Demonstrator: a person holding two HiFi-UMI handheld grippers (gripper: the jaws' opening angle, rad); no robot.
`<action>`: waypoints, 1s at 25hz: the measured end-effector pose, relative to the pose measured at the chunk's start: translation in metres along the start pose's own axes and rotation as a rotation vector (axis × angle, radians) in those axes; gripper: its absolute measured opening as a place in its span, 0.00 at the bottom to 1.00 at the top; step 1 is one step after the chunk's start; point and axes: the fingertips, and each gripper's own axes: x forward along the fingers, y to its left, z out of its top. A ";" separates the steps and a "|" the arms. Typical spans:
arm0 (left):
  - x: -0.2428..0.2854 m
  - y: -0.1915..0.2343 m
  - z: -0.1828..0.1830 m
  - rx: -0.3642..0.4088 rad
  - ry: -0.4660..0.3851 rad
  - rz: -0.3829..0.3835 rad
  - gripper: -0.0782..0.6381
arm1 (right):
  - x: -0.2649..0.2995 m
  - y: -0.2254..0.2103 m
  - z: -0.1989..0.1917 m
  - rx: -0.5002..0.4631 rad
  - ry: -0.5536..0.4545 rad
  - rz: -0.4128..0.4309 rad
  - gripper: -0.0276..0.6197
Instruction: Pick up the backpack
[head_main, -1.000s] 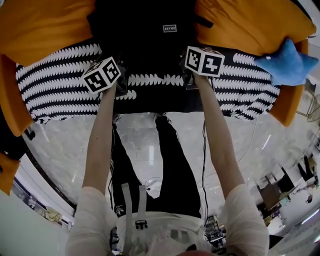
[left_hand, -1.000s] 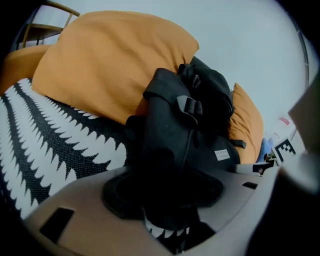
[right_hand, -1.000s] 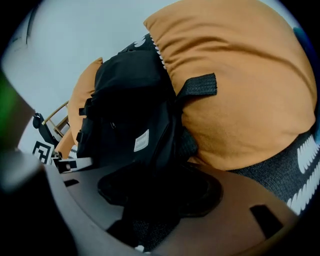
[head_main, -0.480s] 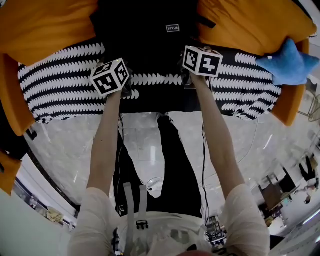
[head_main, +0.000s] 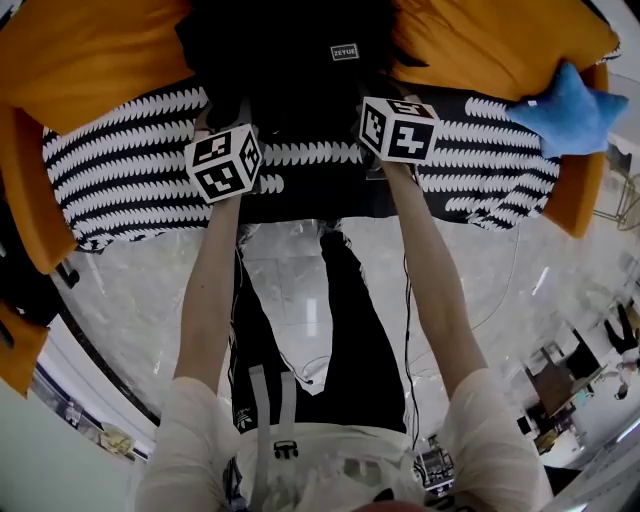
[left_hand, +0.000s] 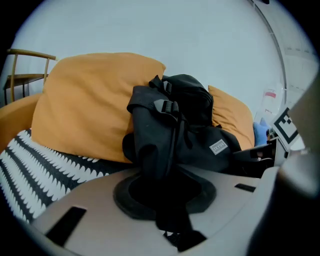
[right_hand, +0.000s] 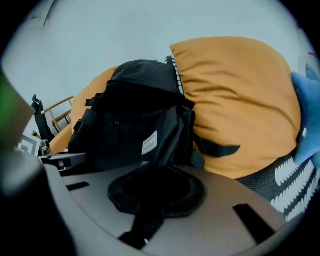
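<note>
A black backpack (head_main: 300, 70) with a small white label leans between two orange cushions on a sofa. My left gripper (head_main: 232, 128) is at its left side and my right gripper (head_main: 385, 100) at its right, each half hidden under its marker cube. In the left gripper view the jaws (left_hand: 165, 192) are closing on a black shoulder strap (left_hand: 159, 145) that runs up to the backpack (left_hand: 187, 115). In the right gripper view the jaws (right_hand: 157, 192) are likewise closing on a black strap (right_hand: 170, 145) of the backpack (right_hand: 132, 117). Both straps look pulled taut.
Orange cushions (head_main: 90, 50) (head_main: 500, 40) flank the bag on a black-and-white patterned seat (head_main: 120, 170). A blue plush toy (head_main: 570, 110) lies at the sofa's right end. A wooden chair (left_hand: 25, 55) stands beyond the left arm. Glossy marble floor (head_main: 130, 290) lies below.
Both grippers have risen a little with the straps between their jaws. The left marker cube has shifted right and rolled. The backpack's lower part has drawn upward.
</note>
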 end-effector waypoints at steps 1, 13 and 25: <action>-0.003 -0.001 0.007 0.006 -0.015 -0.004 0.24 | -0.005 0.002 0.007 -0.006 -0.018 -0.006 0.12; -0.078 -0.009 0.100 0.060 -0.178 -0.043 0.21 | -0.085 0.049 0.084 -0.066 -0.179 -0.037 0.12; -0.209 -0.049 0.282 0.124 -0.382 -0.086 0.21 | -0.248 0.107 0.228 -0.100 -0.419 -0.067 0.12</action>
